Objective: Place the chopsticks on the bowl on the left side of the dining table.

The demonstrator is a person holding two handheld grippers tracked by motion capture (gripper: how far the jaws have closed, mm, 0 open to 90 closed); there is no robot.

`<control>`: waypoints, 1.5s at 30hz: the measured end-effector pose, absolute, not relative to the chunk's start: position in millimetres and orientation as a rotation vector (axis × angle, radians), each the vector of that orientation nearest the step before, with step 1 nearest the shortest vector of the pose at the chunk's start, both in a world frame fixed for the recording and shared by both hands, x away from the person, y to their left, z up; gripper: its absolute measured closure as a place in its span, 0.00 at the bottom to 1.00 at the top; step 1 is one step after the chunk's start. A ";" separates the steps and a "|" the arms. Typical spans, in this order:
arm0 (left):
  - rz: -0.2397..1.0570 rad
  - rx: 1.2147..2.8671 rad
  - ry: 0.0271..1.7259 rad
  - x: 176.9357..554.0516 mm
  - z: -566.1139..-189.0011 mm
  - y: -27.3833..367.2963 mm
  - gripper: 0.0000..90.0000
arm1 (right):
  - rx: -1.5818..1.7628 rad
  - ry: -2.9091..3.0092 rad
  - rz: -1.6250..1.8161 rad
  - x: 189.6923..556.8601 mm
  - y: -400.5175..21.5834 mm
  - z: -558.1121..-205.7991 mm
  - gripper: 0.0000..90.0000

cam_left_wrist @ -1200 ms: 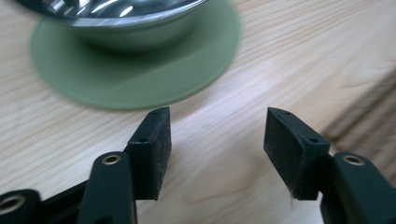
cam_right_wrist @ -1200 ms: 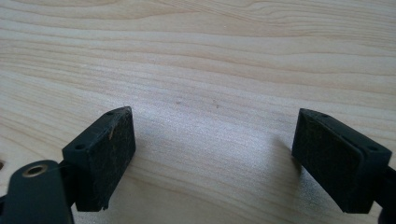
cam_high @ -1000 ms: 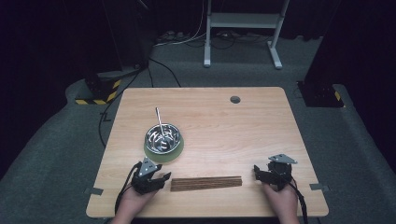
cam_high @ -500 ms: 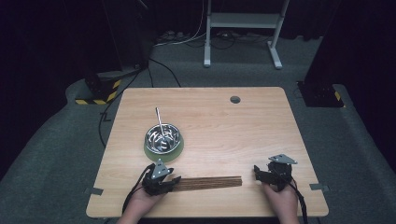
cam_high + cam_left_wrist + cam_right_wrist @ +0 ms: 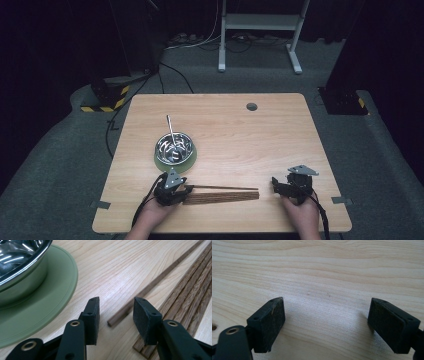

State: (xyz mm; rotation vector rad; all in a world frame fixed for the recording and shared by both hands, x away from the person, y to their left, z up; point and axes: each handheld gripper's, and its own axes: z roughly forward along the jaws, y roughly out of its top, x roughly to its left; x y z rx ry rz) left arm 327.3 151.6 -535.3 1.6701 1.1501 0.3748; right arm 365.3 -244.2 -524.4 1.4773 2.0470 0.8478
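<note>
High view, left gripper: your left gripper sits near the front edge of the tabletop, at the left end of the bundle of wooden sticks.
High view, single stick: one thin stick lies just behind the bundle, apart from it at the left end and close to it toward the right.
High view, bowl: a shiny metal bowl stands on a green mat just behind your left gripper, with a thin metal rod leaning out of it; what lies inside the bowl is too small to make out.
High view, right gripper: your right gripper rests on bare wood, well apart from the right end of the bundle.
Left gripper view, jaws: your jaws are part open and have just been closing; the near end of the single stick lies between the pads, and neither pad appears to press on it.
Left gripper view, surroundings: the bundle runs along under the right-hand pad, and the green mat with the bowl is at the left.
Right gripper view, jaws: your right gripper stands wide open above bare tabletop, with nothing between the pads.
</note>
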 end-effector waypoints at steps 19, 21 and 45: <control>0.331 1.716 1.054 330.5 -535.9 145.7 0.90 | 1.487 2.068 0.844 365.0 -244.3 -523.1 0.16; 0.328 1.716 1.057 330.0 -535.7 146.9 0.91 | 1.488 2.067 0.844 364.9 -244.2 -523.1 0.16; 0.327 1.683 1.096 331.2 -536.2 159.6 0.92 | 1.478 2.046 0.851 364.9 -244.1 -524.4 0.17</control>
